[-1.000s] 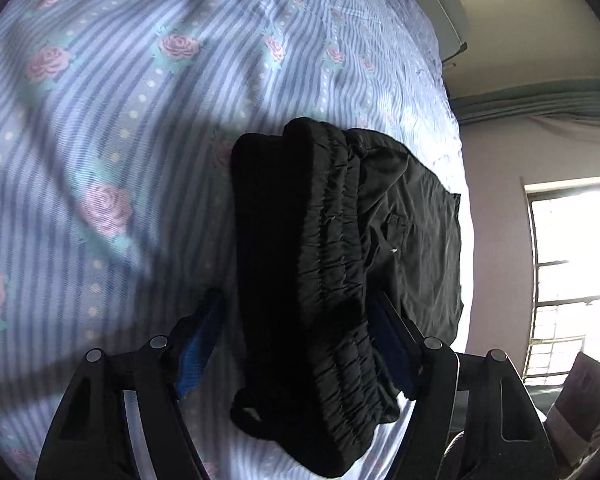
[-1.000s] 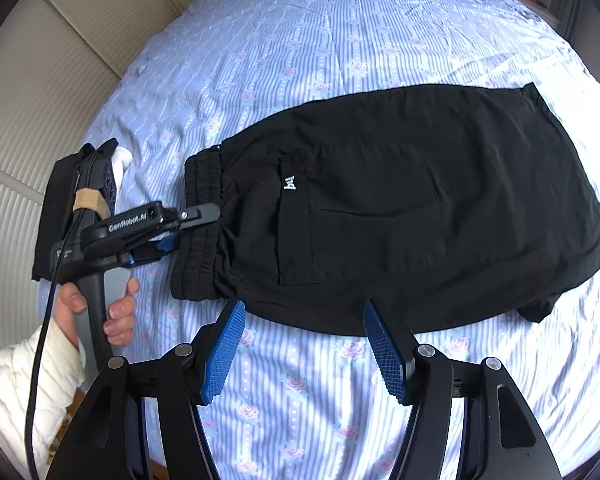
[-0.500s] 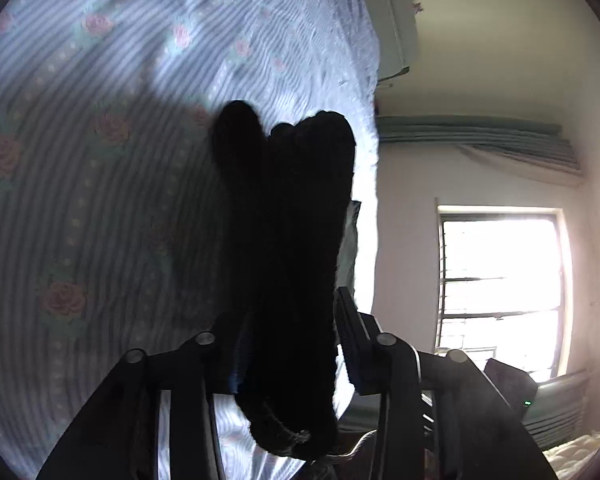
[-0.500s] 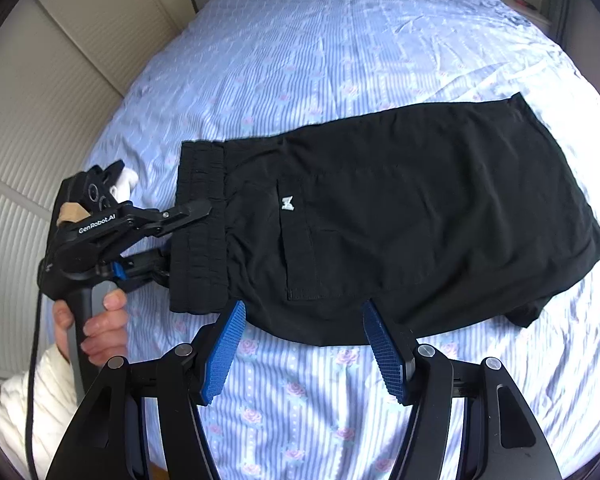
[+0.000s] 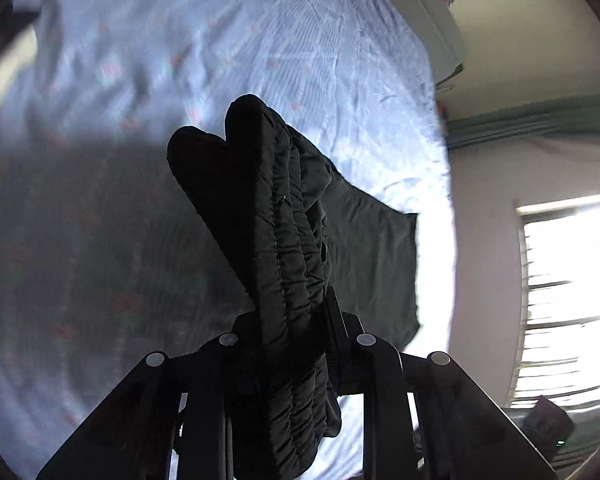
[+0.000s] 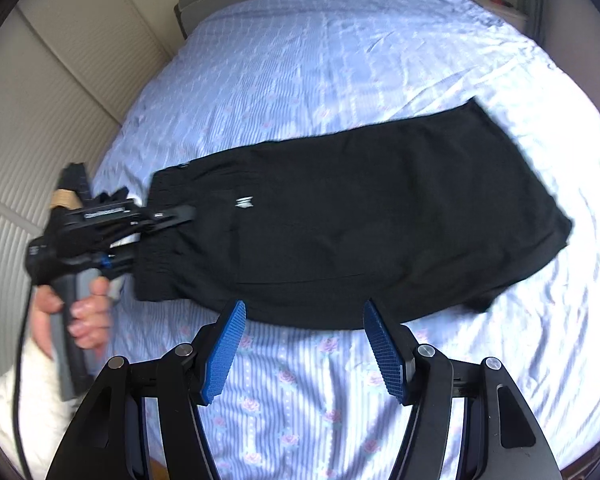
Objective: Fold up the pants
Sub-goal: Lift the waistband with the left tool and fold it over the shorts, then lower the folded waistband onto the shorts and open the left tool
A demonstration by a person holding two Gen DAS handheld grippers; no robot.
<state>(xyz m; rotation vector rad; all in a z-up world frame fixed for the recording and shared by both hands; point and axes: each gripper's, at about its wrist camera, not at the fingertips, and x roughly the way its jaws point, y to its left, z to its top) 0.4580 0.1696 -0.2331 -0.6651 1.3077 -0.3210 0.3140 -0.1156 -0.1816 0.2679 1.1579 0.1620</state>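
Striped floral bedsheet (image 6: 340, 60), black pants (image 6: 380, 220) folded flat, waistband (image 5: 284, 248) bunched in left claw (image 5: 296, 332)

Your pants (image 6: 380, 216) are plain black, with one small white logo (image 6: 244, 201) near the gathered waistband (image 5: 276, 248). The bed sheet (image 6: 340, 64) under them is pale blue with fine stripes and pink roses. Your right tongs (image 6: 302, 344) have a black frame with blue textured pads (image 6: 225, 354). Your left tongs (image 6: 168, 216) are black. Your sleeve (image 6: 28, 412) is white.
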